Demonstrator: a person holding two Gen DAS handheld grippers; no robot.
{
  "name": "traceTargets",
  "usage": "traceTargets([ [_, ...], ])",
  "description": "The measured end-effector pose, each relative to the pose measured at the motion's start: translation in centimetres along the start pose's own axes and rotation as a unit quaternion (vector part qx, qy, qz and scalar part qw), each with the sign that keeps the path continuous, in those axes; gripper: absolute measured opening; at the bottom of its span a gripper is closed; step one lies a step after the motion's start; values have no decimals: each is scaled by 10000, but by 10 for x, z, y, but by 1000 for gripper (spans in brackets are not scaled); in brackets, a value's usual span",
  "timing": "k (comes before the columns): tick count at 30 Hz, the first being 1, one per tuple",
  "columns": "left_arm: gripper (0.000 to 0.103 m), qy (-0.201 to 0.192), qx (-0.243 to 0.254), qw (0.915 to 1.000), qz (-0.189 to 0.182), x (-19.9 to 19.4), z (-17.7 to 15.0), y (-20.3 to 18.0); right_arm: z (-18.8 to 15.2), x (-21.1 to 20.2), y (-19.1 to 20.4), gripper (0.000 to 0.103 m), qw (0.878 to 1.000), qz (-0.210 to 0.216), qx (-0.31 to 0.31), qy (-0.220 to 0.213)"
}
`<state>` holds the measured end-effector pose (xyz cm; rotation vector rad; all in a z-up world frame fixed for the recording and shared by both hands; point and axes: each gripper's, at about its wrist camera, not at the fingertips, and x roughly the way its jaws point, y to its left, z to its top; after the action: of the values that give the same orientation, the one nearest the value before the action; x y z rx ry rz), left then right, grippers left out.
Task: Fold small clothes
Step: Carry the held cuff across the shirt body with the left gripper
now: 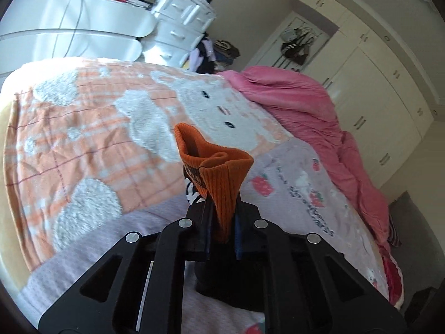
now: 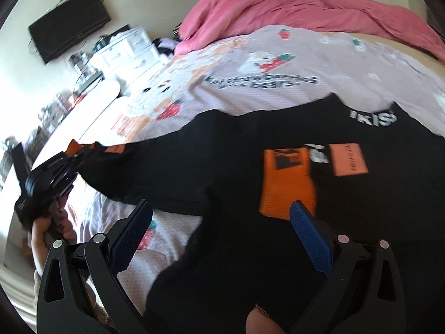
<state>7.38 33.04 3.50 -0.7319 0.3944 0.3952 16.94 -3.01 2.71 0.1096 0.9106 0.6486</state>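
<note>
Orange ribbed knit cuff (image 1: 222, 178) of black sweatshirt (image 2: 236, 150) — soft, light, limp | left tool (image 1: 222, 222) pinches cuff | right tool (image 2: 219, 236) spread — take hem next

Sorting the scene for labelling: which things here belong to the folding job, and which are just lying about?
Job: black garment, its orange cuff clamped in the left gripper, the open right gripper.
Lying about: pink duvet, white drawers, wall TV.

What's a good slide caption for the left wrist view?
Left gripper pinches the garment's orange ribbed cuff above the bed.
</note>
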Motion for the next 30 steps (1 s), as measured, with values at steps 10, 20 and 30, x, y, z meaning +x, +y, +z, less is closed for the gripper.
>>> traceTargets([
  [10, 4, 149, 404, 9970, -642, -16, -18, -53, -12, -27, -54, 98, 9979, -380, 507, -116],
  [20, 4, 620, 870, 9861, -1273, -20, -52, -109, -22, -56, -93, 98, 9942, -581, 878, -230],
  [30, 4, 1070, 1247, 9716, -1703, -19, -85, -143, -24, -86, -125, 99, 9876, -861, 1211, -505],
])
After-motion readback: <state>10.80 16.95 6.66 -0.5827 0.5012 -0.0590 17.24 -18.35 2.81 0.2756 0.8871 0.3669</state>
